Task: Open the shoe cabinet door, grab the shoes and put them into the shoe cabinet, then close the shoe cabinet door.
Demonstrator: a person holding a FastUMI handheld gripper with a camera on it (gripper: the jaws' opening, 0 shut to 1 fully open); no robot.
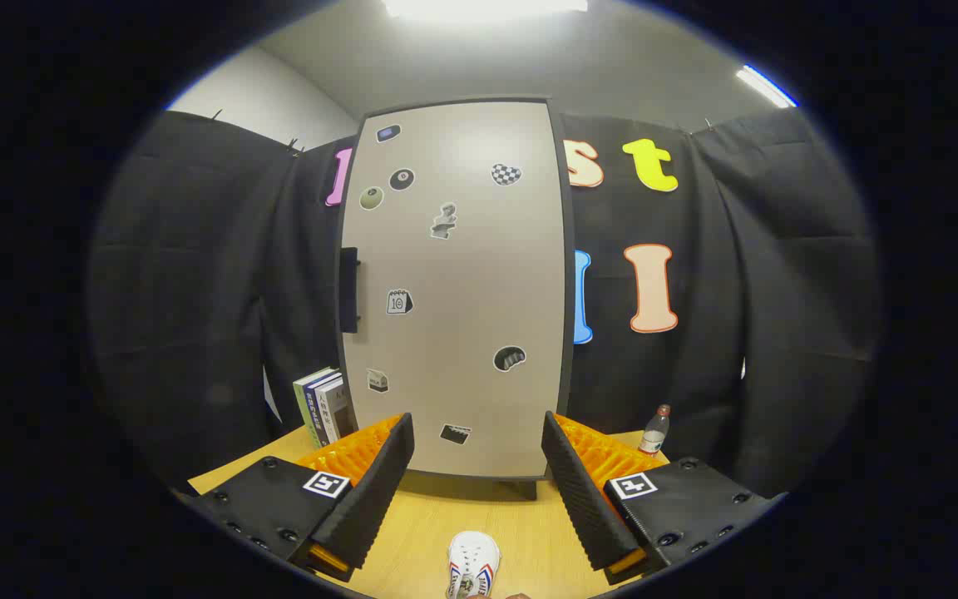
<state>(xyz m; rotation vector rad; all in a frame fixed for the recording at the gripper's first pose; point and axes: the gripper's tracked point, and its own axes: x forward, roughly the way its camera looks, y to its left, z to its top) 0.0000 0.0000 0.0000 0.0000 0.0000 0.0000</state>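
Gripper view: jaws of the gripper (477, 466) spread wide, white shoe (472, 562) between them, closed shoe cabinet door (456, 283) beyond.

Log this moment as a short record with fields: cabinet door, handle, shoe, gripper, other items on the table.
cabinet door: shoe cabinet door shut, beige, stickers on it, beyond the fingers
handle: dark handle on the door's left edge, untouched
shoe: white shoe on the wooden table, between the fingers, near the camera
gripper: gripper open, fingers spread, holding nothing
other items: books standing left of the cabinet; water bottle to its right
task stage: door not yet opened
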